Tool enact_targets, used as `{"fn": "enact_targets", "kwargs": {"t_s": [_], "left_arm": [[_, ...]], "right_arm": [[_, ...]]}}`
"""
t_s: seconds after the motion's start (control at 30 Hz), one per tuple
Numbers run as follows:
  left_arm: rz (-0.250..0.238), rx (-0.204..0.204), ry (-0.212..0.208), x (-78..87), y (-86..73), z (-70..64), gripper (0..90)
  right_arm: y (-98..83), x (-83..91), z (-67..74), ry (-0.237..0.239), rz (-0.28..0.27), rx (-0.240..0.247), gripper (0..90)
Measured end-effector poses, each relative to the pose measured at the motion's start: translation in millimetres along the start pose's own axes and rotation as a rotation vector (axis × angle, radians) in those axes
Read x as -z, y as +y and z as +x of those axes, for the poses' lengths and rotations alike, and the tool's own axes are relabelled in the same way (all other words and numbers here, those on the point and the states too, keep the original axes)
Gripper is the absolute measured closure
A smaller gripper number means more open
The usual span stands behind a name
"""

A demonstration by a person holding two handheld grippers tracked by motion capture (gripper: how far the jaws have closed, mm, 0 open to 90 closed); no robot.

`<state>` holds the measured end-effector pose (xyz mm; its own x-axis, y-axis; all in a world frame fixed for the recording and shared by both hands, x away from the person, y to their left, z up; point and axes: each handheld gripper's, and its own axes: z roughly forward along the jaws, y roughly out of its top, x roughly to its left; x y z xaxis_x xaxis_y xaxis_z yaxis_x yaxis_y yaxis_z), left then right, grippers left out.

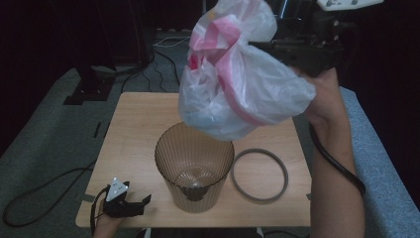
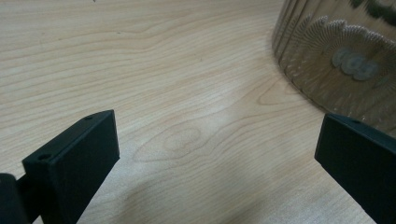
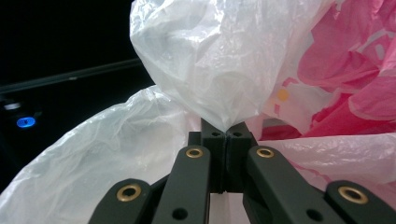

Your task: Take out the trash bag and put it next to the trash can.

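Observation:
A white and pink plastic bag hangs in the air over the ribbed, see-through brown bin that stands on the wooden table. My right gripper, held high at the upper right, is shut on a fold of the plastic bag, its jaws pressed together on the film. My left gripper rests low at the table's front left corner, open, with bare wood between its jaws. The bin's wall shows at the upper right of the left gripper view.
A grey ring lies flat on the table just right of the bin. Cables run over the grey floor to the left, and a dark stand base sits behind the table's left corner.

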<state>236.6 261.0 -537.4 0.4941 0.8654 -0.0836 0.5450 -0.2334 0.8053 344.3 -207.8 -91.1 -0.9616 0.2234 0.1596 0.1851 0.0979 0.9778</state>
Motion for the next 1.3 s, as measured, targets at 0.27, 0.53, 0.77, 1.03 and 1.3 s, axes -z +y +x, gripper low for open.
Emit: {"fn": "enact_targets", "kwargs": {"t_s": [0.27, 0.53, 0.77, 1.03, 1.3], "left_arm": [[0.009, 0.007, -0.010, -1.8, -0.9, 0.1, 0.0], [0.011, 0.007, -0.003, -2.3, -1.2, -0.1, 0.0], [0.010, 0.019, 0.000, -2.3, -3.1, 1.3, 0.0], [0.005, 0.023, -0.004, -2.8, -3.8, 2.0, 0.0], [0.008, 0.027, -0.004, -3.0, -4.4, 2.6, 0.0]], "right_arm": [[-10.0, 26.3, -27.2, -0.148, 0.029, -0.051, 89.7], [-56.7, 19.9, -72.6, -0.239, 0.087, -0.167, 89.7], [-110.8, -5.5, -114.8, -0.271, 0.123, -0.265, 89.7], [-157.2, -30.7, -137.4, -0.248, 0.076, -0.332, 89.7], [-192.6, -49.7, -155.4, -0.237, 0.107, -0.388, 89.6]]}}
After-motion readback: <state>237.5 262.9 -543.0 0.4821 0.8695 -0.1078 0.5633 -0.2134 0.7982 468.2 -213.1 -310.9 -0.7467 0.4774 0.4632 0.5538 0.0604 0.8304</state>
